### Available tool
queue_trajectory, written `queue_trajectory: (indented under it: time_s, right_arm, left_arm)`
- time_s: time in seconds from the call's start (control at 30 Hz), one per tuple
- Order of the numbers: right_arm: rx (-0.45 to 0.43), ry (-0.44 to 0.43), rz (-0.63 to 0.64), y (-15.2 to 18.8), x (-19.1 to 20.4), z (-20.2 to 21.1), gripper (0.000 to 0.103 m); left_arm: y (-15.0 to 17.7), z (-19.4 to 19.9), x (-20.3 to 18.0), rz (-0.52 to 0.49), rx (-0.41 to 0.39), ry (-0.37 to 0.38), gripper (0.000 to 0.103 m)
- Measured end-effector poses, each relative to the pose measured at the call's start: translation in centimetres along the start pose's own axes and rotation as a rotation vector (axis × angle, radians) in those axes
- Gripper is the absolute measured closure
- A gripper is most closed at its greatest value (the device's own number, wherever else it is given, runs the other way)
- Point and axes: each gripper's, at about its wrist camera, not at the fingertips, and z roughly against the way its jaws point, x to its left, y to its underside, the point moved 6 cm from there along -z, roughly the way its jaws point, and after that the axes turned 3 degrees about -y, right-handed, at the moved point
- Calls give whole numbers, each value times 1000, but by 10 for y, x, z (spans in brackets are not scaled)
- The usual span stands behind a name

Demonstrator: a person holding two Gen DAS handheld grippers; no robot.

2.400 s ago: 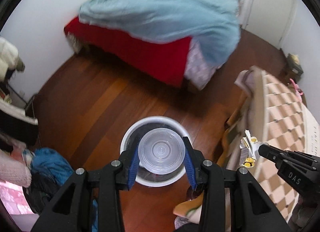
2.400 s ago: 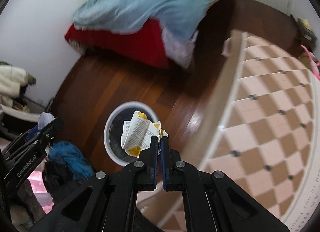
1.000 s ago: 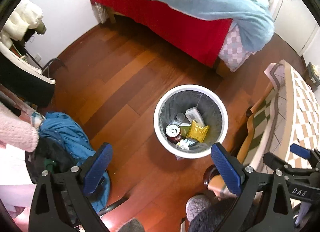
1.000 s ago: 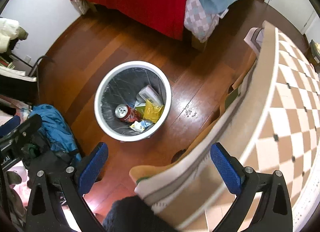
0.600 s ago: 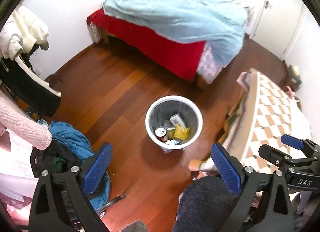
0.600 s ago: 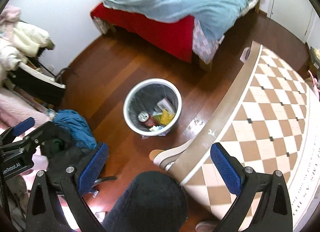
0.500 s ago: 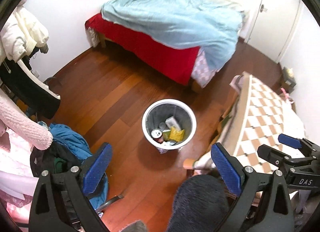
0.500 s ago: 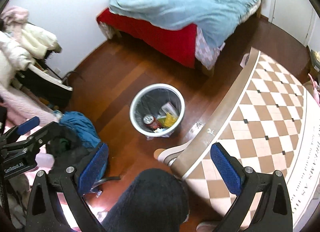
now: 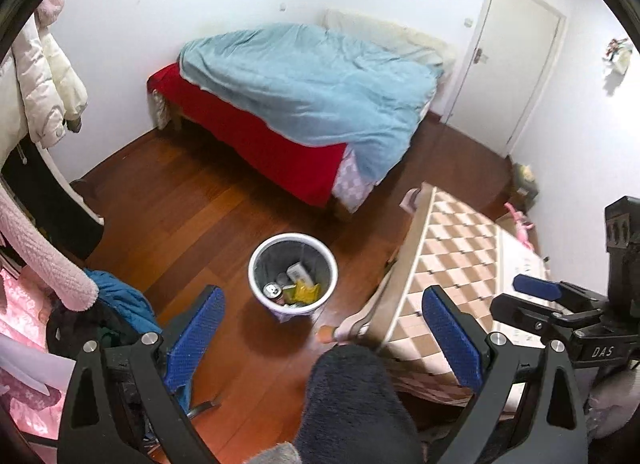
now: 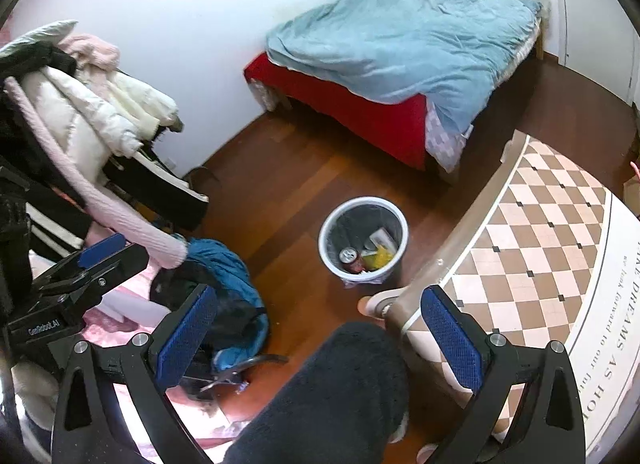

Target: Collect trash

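Observation:
A white waste bin [image 9: 256, 264] [image 10: 403, 229] stands on the wooden floor between the bed and the checkered table. Inside it lie a drink can [image 9: 272, 289] [image 10: 348, 254], a yellow wrapper [image 9: 306, 293] [image 10: 380, 257] and a clear plastic container [image 9: 299, 271] [image 10: 380, 238]. My left gripper [image 9: 323, 334] is held high above the floor, open, with nothing between its blue pads. My right gripper [image 10: 318, 334] is open and empty too, well above and short of the bin. In the left wrist view the right gripper [image 9: 536, 296] shows at the right edge.
A bed with a light blue duvet [image 9: 312, 80] and red sheet fills the back. The checkered table [image 10: 540, 248] is on the right. A blue garment heap [image 10: 224, 264] and hanging coats [image 10: 92, 104] are on the left. A person's dark-clothed leg [image 10: 332, 396] is below me.
Both grippers let go of their trash over the bin, the clear lid and the crumpled paper, and opened wide. Since then both have risen and pulled back, so the bin looks smaller.

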Motion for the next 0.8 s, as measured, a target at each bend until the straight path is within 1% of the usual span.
queue_trajectory:
  time_s: [0.13,0.3,0.57,0.77,0.8]
  right_arm:
    - [-21,-31,4,2,12,24,0]
    - [-33,-52,7,3,20,40,0]
    - [-36,-76,29,3,31,57,0]
    - [-40,-78,37,3,33,59,0]
    - [-39,-80,37,3,34,59,0]
  left_arm:
    - [-1,19,-6,-8,-21,36,2]
    - [3,34,-12,-4,-25,73,2]
    - [2,48,-12,2,-51,83,2]
    - [4,48,-12,0,-45,84,2]
    - [5,47,-12,0,-42,84,0]
